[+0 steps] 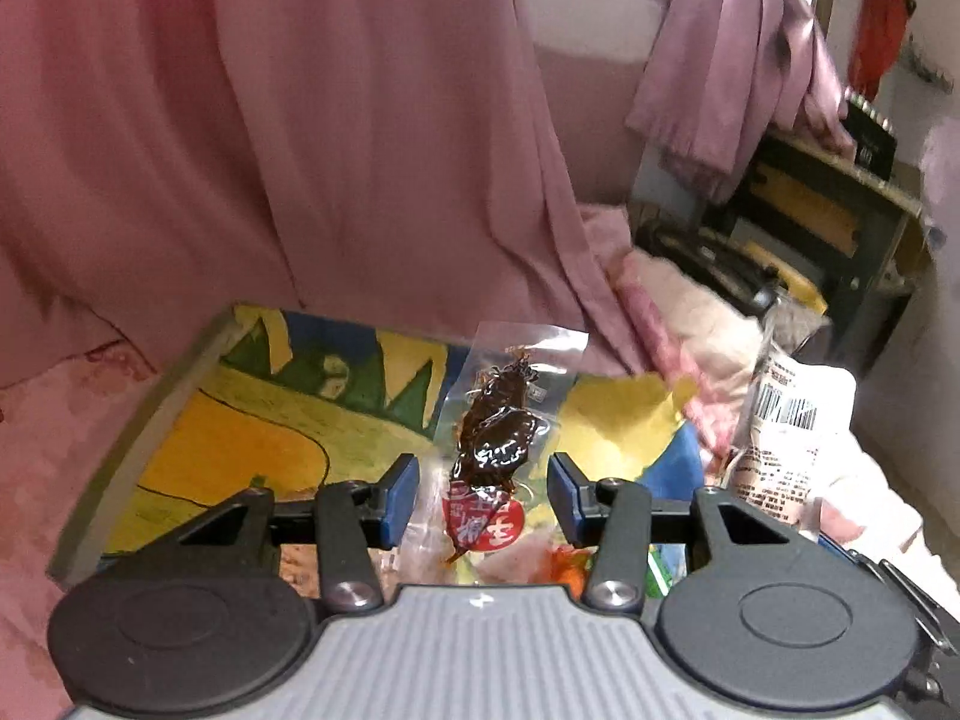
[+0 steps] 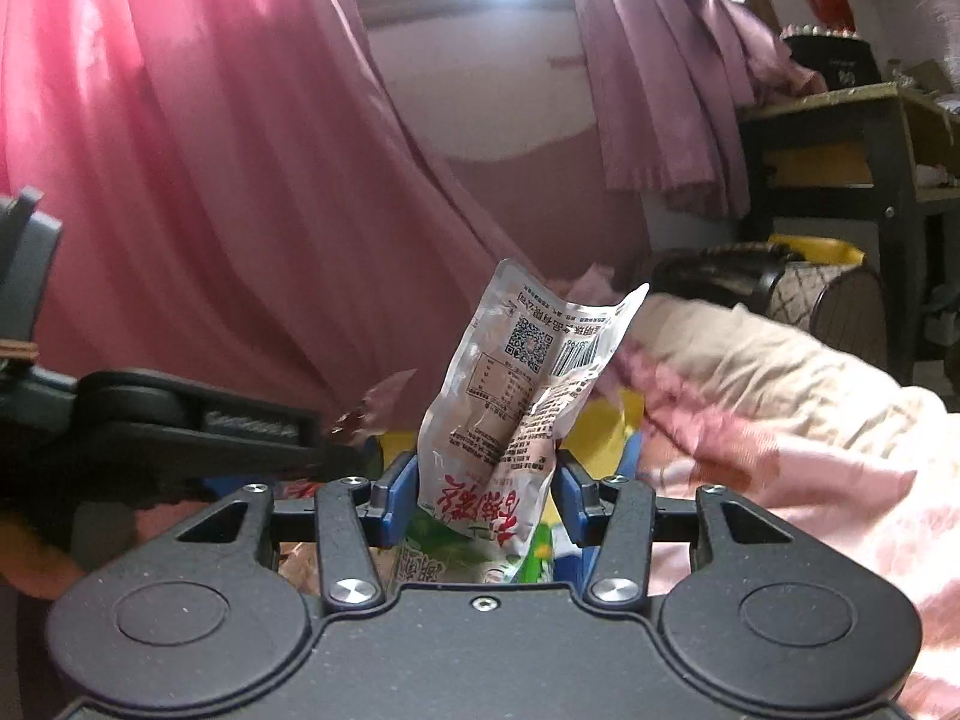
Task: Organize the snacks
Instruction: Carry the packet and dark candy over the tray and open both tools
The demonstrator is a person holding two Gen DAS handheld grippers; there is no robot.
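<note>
My left gripper (image 1: 483, 483) is shut on a clear packet (image 1: 498, 420) of dark brown snack with a red label, and holds it upright above a painted board (image 1: 240, 420). My right gripper (image 2: 486, 480) is shut on a white packet (image 2: 528, 372) printed with a barcode, a QR code and red characters. This white packet (image 1: 780, 432) also shows at the right edge of the left wrist view. In the right wrist view the left gripper (image 2: 354, 450) comes in from the left, close beside the white packet.
More snack packets lie under the grippers, among them a green one (image 2: 531, 558) and an orange one (image 1: 567, 567). A pink curtain (image 1: 300, 120) hangs behind. Pink bedding (image 2: 780, 450) spreads to the right. A dark shelf (image 2: 870, 168) and a yellow bin (image 2: 822, 249) stand far right.
</note>
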